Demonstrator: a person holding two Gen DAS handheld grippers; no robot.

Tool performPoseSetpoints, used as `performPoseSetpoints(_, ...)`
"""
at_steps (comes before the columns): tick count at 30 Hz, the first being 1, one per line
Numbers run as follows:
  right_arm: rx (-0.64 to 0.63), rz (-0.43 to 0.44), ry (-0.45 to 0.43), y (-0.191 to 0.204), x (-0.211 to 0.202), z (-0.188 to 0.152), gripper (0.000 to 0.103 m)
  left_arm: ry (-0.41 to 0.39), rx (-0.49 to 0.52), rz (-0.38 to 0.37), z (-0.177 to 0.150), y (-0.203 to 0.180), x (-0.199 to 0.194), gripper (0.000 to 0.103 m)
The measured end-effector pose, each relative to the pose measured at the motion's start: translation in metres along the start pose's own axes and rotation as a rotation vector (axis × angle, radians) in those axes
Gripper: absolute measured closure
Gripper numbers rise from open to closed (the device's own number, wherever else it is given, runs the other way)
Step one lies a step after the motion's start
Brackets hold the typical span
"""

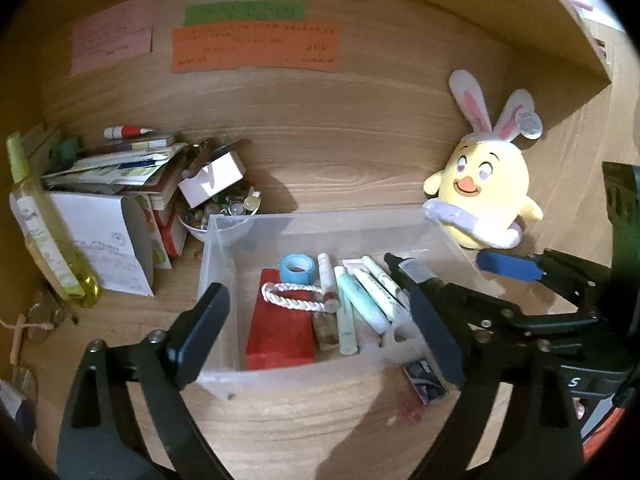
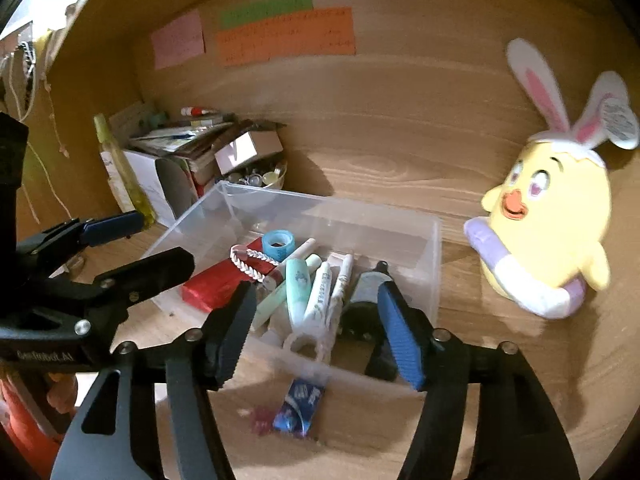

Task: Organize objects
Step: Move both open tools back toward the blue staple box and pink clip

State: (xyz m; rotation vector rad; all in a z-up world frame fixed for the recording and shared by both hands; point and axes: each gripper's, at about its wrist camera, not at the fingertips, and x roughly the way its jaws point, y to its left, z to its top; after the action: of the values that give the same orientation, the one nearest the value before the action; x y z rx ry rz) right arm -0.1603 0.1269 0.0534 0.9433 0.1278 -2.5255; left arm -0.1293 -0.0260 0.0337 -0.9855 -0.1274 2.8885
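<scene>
At far left we see a bottle (image 1: 48,232), its base cut by shadow. Left gripper (image 1: 320,328) gapes, empty, over the clear bin (image 1: 224,248) holding pens (image 1: 362,300), tape (image 1: 298,269), red box (image 1: 280,336). Notes (image 1: 256,46) unreadable. Right gripper (image 2: 316,324) released, empty. Chick plush (image 2: 548,224) blurred, beside bin.

Clear bin (image 1: 224,264) holds pens (image 1: 360,300), red box (image 1: 280,328).
</scene>
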Motion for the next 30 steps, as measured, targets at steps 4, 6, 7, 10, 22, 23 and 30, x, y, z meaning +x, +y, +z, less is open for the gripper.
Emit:
performPoseSetpoints(4, 0.009, -0.002, -0.015, -0.003, -0.016, -0.015, 0.034, 0.014, -0.001, -0.012, -0.01, -0.003, -0.009, 0.007)
performPoseSetpoints(6, 0.008, -0.005, -0.014, -0.005, -0.021, -0.024, 0.033, 0.027, 0.003, -0.015, -0.017, -0.006, -0.012, 0.007)
performPoseSetpoints(7, 0.004, -0.008, -0.01, -0.005, -0.024, -0.029, 0.033, 0.033, 0.006, -0.014, -0.021, -0.007, -0.012, 0.007)
performPoseSetpoints(10, -0.003, -0.013, 0.002, -0.007, -0.026, -0.04, 0.032, 0.056, 0.019, -0.006, -0.033, -0.012, -0.013, 0.006)
performPoseSetpoints(22, 0.024, -0.006, 0.158, -0.014, 0.005, -0.087, 0.031, 0.251, 0.041, -0.028, -0.092, -0.026, 0.025, 0.006)
performPoseSetpoints(23, 0.023, -0.001, 0.173, -0.009, 0.011, -0.088, 0.031, 0.254, 0.044, -0.026, -0.095, -0.026, 0.026, 0.006)
performPoseSetpoints(30, 0.025, 0.027, 0.252, 0.007, 0.048, -0.077, 0.044, 0.254, 0.072, -0.018, -0.101, -0.027, 0.027, 0.006)
